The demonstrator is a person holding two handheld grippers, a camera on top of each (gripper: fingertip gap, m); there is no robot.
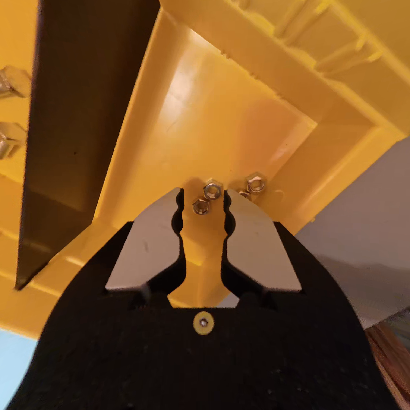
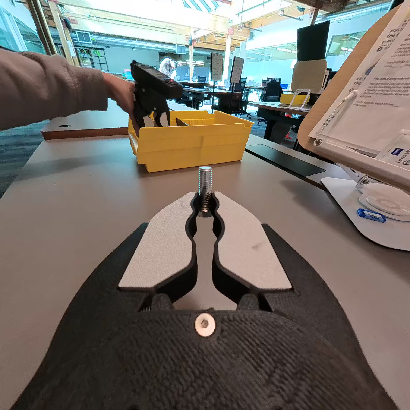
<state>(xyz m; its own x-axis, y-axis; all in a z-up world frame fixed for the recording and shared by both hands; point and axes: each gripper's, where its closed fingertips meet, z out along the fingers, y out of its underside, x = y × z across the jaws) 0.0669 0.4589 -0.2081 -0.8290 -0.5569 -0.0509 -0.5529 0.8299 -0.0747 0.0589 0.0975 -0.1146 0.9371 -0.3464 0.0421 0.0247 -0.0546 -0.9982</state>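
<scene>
In the left wrist view the left gripper (image 1: 203, 195) hangs inside the yellow bin (image 1: 221, 124), jaws apart around two loose hex nuts (image 1: 212, 191), while in the right wrist view the right gripper (image 2: 205, 197) clamps an upright threaded bolt (image 2: 205, 184) above the grey table (image 2: 88, 199).

My left tongs (image 1: 204, 195) reach into the bin (image 2: 190, 144) on the far counter (image 2: 88, 199), nuts (image 1: 212, 191) between them; right tongs (image 2: 205, 199), nearer, grip an upright bolt (image 2: 205, 184); document stand (image 2: 363, 111) at right.
</scene>
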